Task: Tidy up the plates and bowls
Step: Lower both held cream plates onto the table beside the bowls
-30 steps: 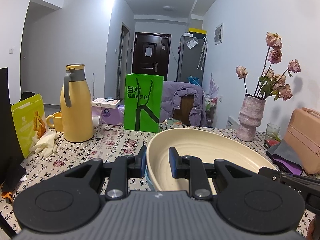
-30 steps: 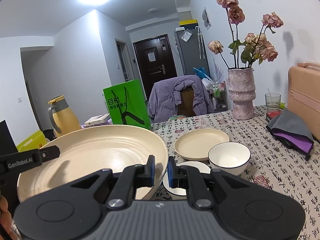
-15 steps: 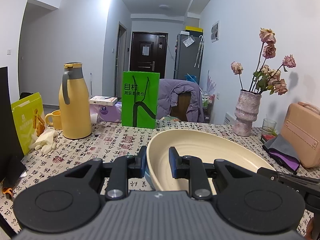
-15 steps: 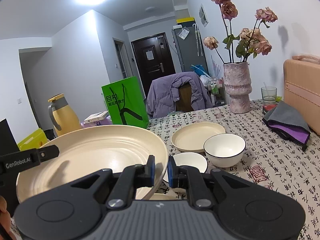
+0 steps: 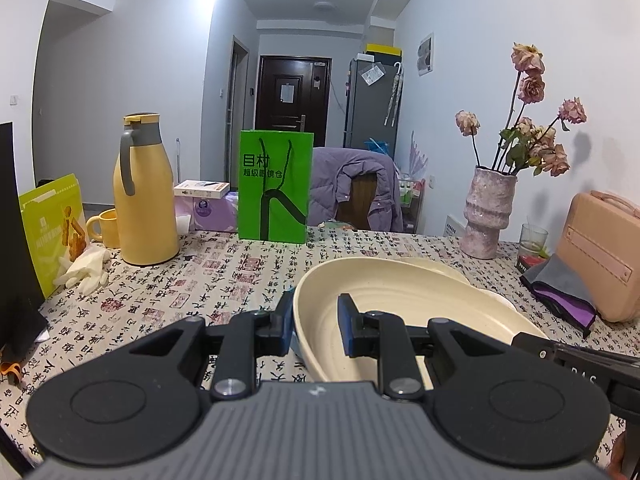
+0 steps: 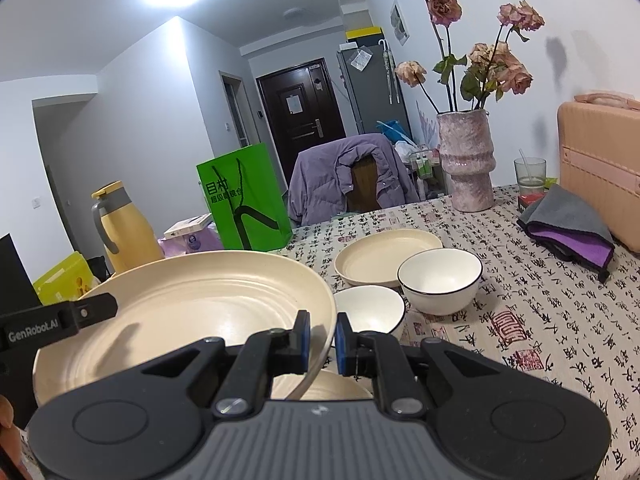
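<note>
big cream plate (image 6: 192,300) held off the table betw both grippers: left gripper (image 5: 314,322) pinches its left rim, right gripper (image 6: 320,338) nearly closed on the right rim, another plate (image 6: 320,388) right under it. risk: thin rim grips, so if the hands drift apart or tilt unevenly, plate could slip and drop onto the near bowl (image 6: 370,310) or rimmed bowl (image 6: 440,280) just beside. small plate (image 6: 384,254) sits behind the bowls.

left gripper (image 5: 313,322): jaws clamped, level | right gripper (image 6: 321,336): jaws clamped, level, facing forward
</note>
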`<state>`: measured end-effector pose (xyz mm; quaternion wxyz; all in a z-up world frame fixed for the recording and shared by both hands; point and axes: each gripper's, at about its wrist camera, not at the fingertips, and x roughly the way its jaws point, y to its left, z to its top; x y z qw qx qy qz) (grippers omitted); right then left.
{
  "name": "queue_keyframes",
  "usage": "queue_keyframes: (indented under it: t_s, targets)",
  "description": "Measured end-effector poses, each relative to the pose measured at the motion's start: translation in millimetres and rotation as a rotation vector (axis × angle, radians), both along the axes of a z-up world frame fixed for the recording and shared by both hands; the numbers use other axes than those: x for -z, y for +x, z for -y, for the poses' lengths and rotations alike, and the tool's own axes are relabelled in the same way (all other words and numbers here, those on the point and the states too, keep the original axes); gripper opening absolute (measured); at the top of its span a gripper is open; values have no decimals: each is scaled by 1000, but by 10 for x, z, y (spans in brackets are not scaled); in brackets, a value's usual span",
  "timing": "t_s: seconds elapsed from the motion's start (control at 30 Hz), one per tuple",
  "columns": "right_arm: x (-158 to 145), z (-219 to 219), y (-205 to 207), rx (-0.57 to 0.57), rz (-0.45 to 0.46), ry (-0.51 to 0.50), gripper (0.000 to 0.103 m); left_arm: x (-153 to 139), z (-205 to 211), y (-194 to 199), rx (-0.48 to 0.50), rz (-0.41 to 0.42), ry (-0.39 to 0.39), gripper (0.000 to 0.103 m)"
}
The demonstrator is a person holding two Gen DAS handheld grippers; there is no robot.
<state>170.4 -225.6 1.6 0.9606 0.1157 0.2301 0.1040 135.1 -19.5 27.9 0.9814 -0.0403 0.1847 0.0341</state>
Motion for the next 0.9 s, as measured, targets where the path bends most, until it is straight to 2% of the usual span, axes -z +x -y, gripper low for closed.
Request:
queue_keyframes:
  t_s: [0.9]
  targets:
    - [256,88,-43,3,-54,8,13,241,69,-11,14,-47,-6,22]
